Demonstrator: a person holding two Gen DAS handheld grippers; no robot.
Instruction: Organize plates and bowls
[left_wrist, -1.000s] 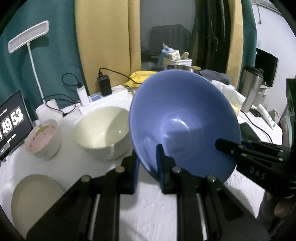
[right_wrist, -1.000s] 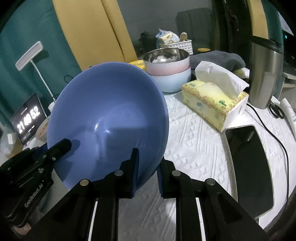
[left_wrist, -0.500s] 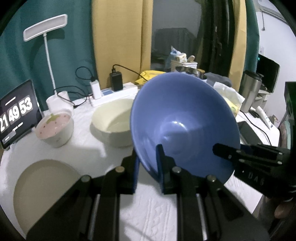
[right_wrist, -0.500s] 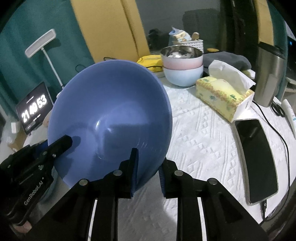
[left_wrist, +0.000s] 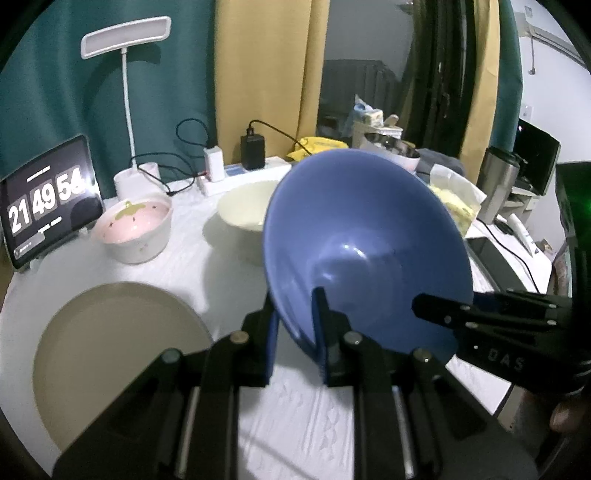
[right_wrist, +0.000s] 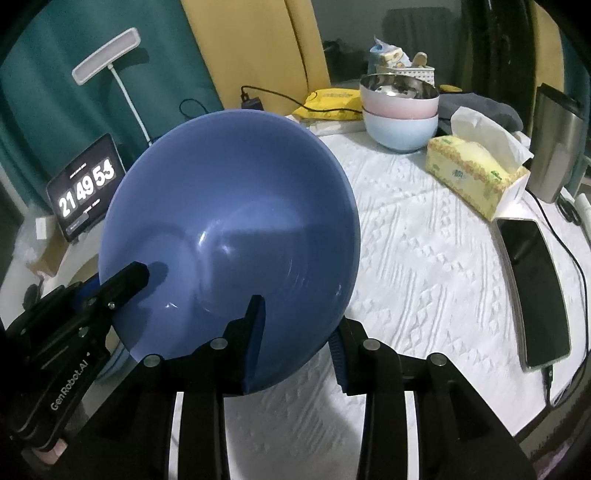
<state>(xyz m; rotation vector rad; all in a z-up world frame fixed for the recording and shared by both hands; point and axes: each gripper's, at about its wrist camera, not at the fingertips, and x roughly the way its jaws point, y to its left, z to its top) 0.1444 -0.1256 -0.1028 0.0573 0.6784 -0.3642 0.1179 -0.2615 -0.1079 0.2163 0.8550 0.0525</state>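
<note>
A big blue bowl (left_wrist: 365, 236) hangs tilted above the white table, also filling the right wrist view (right_wrist: 229, 221). My left gripper (left_wrist: 295, 332) is shut on its near rim. My right gripper (right_wrist: 295, 332) has its jaws spread around the opposite rim, one finger inside, one outside, no longer pinching. On the table lie a beige plate (left_wrist: 110, 354), a pink patterned bowl (left_wrist: 135, 229) and a cream bowl (left_wrist: 243, 210). A steel bowl stacked in a pink and a light blue bowl (right_wrist: 400, 110) stands at the back.
A tablet clock (left_wrist: 48, 206), desk lamp (left_wrist: 125, 74) and power strip (left_wrist: 240, 173) line the back. A tissue box (right_wrist: 476, 177), phone (right_wrist: 535, 288) with cable and steel tumbler (right_wrist: 557, 144) sit on the right.
The blue bowl has been lifted higher and carried left. My right gripper's jaws have opened from the rim; the left stays clamped.
</note>
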